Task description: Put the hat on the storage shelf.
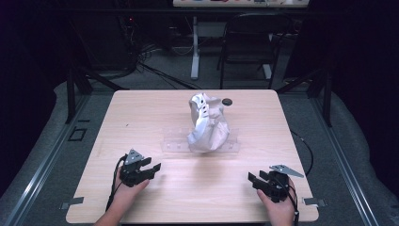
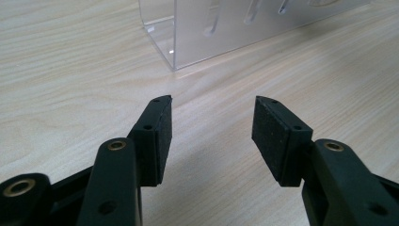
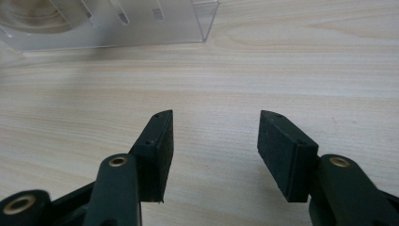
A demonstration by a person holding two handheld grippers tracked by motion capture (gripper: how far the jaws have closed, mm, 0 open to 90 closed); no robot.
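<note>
From the high view, the left gripper (image 1: 149, 170) and the right gripper (image 1: 258, 180) rest low over the near edge of the pale wooden worktop (image 1: 141, 113), one at each side, both with jaws spread and nothing between them. Well beyond them, at mid-table, a crumpled white cloth (image 1: 207, 125) sits piled on a clear plastic rack (image 1: 175, 146), with a small dark round thing (image 1: 227, 101) just behind it. This looks like a pause between steps: the cloth is untouched by either gripper, and the next move would call for reaching forward to it. Past the worktop stand a dark folding chair (image 1: 249, 42), cables on a grey floor, and black curtains at the sides. In the left gripper view, the released jaws frame bare wood, the rack's corner (image 2: 188, 42) lying ahead. In the right gripper view, the jaws also stand apart and empty, with the rack's other end (image 3: 141, 23) ahead.
</note>
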